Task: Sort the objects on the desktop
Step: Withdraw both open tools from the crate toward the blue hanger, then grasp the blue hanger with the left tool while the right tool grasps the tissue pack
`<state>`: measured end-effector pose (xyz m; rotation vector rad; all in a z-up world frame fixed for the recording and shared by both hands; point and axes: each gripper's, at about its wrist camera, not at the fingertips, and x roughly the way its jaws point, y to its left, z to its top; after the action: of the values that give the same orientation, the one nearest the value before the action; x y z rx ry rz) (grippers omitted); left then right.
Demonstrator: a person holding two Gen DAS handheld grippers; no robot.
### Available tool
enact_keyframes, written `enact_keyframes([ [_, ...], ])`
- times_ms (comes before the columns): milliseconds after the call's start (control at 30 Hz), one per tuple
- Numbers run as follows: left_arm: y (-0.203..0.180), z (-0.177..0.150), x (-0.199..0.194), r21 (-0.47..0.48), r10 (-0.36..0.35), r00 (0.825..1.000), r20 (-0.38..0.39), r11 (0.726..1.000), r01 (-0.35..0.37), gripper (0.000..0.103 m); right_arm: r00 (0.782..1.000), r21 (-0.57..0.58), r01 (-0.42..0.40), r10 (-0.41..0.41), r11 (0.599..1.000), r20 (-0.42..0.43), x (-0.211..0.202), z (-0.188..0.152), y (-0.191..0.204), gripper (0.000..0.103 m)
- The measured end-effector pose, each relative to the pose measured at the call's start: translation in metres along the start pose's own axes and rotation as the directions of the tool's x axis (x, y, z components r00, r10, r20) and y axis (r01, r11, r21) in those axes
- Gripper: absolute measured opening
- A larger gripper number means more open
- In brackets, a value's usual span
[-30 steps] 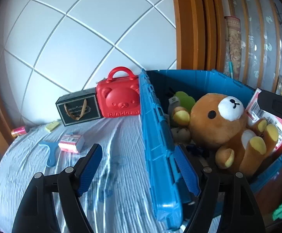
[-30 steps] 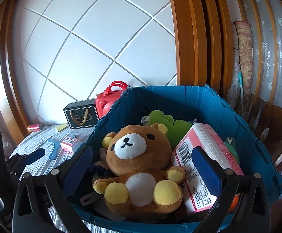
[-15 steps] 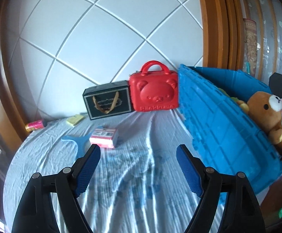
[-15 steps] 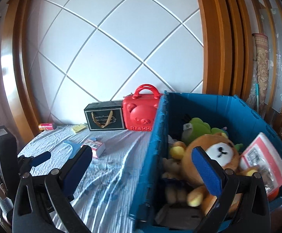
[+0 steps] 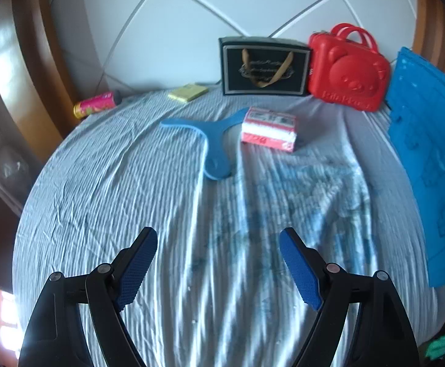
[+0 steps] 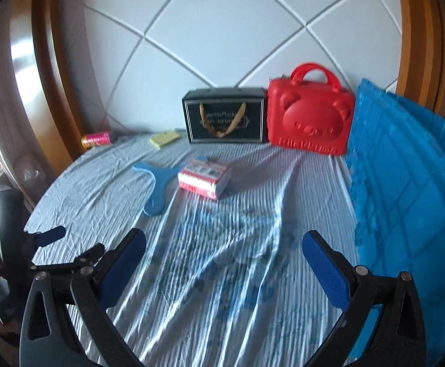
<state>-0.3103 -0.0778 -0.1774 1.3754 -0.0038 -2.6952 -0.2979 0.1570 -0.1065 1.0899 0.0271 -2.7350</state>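
my L gripper (image 5: 218, 264) & R gripper (image 6: 224, 264) both spread, empty | pink box (image 5: 269, 129), blue hanger (image 5: 210, 140), can (image 5: 95, 108) unsorted | blue bin (image 6: 406, 202) beside

Both wrist cameras look forward, low over the wrinkled blue-grey cloth-covered surface (image 5: 106, 183), toward the white tiled wall; both share the red bear-faced plastic case (image 5: 349, 72) (image 6: 309, 119).

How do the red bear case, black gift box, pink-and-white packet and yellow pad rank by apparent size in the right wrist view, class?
1. Red bear case and black gift box: look alike, side by side, so unranked.
2. Pink-and-white packet, though nearer the camera.
3. Yellow pad, farther back.
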Motion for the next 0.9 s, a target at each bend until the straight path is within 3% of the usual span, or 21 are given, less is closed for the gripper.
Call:
enact_keyframes([
  [133,0.021,0.001,0.039,-0.031,0.025,0.998,-0.063,0.999,-0.027,0.083,0.991,0.018,-0.014,0.016,1.000,-0.134,0.064,-0.004,0.010,0.103],
  [267,0.031,0.021,0.073,-0.061,0.051,0.993,-0.102,0.996,-0.058,0.083,0.977,-0.019,-0.044,0.039,0.999,-0.212,0.117,0.009,0.021,0.103],
  [533,0.021,0.094,0.152,-0.087,0.095,0.987,-0.132,0.990,-0.107,0.083,0.960,-0.096,-0.100,0.071,0.990,-0.269,0.214,0.067,0.019,0.103],
  [700,-0.001,0.134,0.218,-0.050,0.130,0.982,-0.134,0.989,-0.138,0.083,0.955,-0.064,-0.117,0.095,0.991,-0.279,0.276,0.086,-0.006,0.103],
  [900,-0.013,0.152,0.292,-0.041,0.141,0.971,-0.194,0.988,-0.151,0.083,0.948,-0.065,-0.176,0.151,0.982,-0.280,0.332,0.098,-0.019,0.103],
])
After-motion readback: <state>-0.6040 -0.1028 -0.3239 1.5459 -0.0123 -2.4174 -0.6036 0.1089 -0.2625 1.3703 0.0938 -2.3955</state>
